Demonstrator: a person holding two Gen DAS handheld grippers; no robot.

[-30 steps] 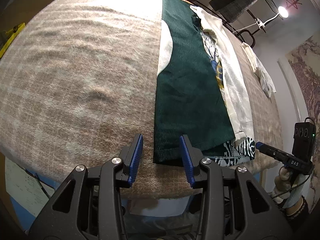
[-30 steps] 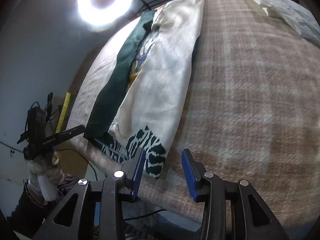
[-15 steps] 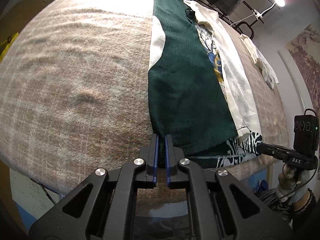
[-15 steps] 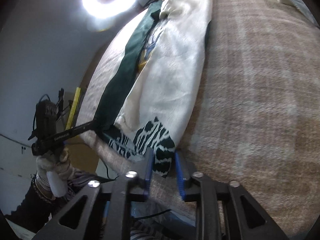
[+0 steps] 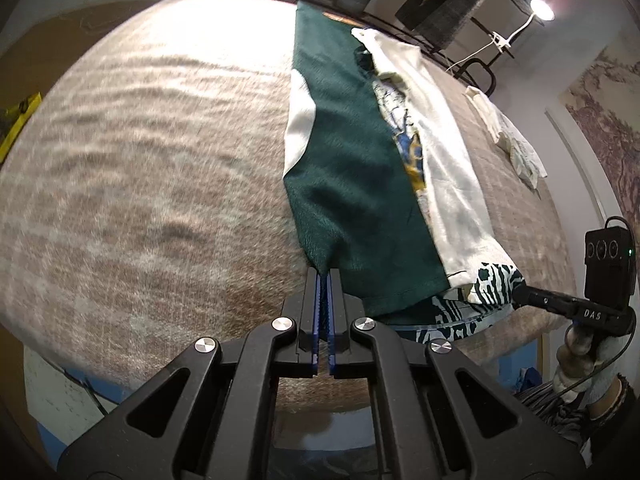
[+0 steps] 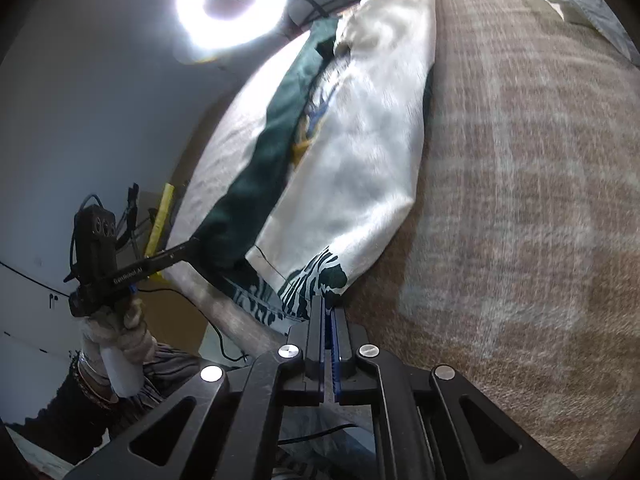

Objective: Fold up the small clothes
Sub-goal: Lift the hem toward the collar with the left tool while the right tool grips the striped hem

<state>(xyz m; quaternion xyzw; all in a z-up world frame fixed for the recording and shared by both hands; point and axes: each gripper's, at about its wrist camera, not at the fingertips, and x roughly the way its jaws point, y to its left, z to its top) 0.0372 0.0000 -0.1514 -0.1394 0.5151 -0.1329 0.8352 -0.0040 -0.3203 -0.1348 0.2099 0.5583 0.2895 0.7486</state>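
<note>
You have the shirt (image 5: pixel 360 184) lying lengthwise on the checked blanket (image 5: pixel 152 184), its sides already folded in so the green panel and the cream panel (image 6: pixel 360 168) meet along the middle, with the near hem at the blanket's front edge. Your left gripper (image 5: pixel 325 280) has just been closing and now pinches the near corner of the green side; the cloth puckers up into its pressed-together jaws. Your right gripper (image 6: pixel 329 307) has likewise just been closing and clamps the other near corner, where the zebra-striped hem (image 6: pixel 316 276) shows. Holding both hem corners at once keeps the edge taut and level, which I judge sets you up to carry the hem away from you toward the collar and halve the shirt. A second pale garment (image 5: pixel 508 136) waits at the far right of the blanket, well apart, so it should not get in the way.
</note>
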